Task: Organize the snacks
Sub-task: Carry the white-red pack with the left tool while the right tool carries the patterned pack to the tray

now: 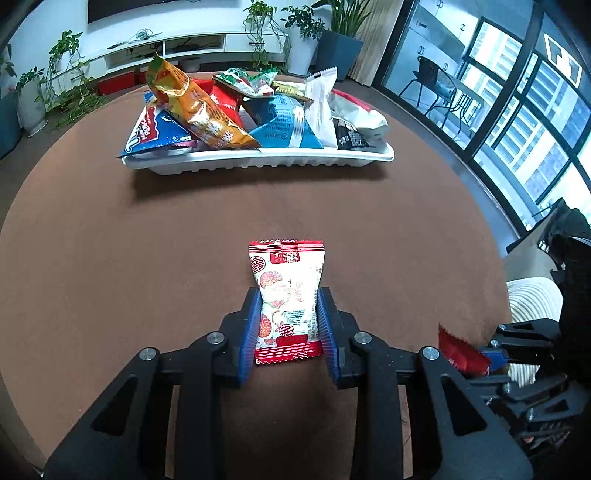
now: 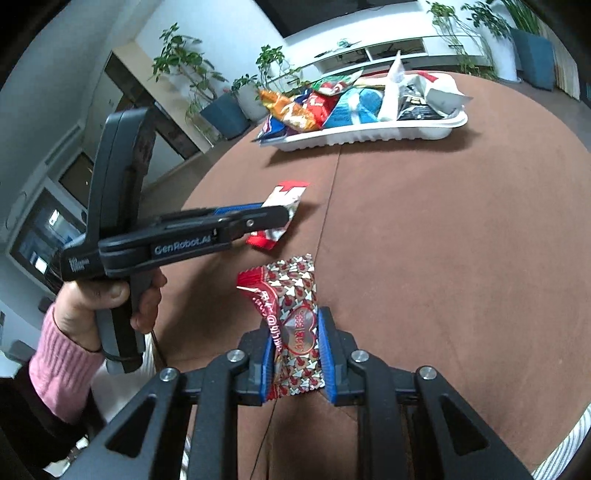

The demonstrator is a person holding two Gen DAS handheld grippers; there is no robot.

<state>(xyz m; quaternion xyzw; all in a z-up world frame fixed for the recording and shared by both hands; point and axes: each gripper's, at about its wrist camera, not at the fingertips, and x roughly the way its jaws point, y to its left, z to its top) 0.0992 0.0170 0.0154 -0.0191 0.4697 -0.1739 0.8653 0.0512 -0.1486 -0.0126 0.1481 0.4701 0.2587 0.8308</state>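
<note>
A white snack packet with red ends (image 1: 286, 273) sits between the blue pads of my left gripper (image 1: 289, 299), which is shut on it just above the brown table (image 1: 110, 240). The right wrist view shows that same left gripper (image 2: 275, 216) from the side, clamped on the packet (image 2: 286, 195). My right gripper (image 2: 295, 321) is shut on a red packet with a silver heart pattern (image 2: 295, 291). In the left wrist view the right gripper (image 1: 493, 356) shows at the far right with the red packet (image 1: 458, 354). A white tray (image 1: 258, 162) piled with several snack bags stands at the far side.
A hand in a pink sleeve (image 2: 59, 354) holds the left gripper's handle. The round table's edge curves close on the right by tall windows (image 1: 535, 110). Potted plants (image 1: 306, 33) and a white low cabinet (image 1: 192, 44) stand behind the tray (image 2: 369, 136).
</note>
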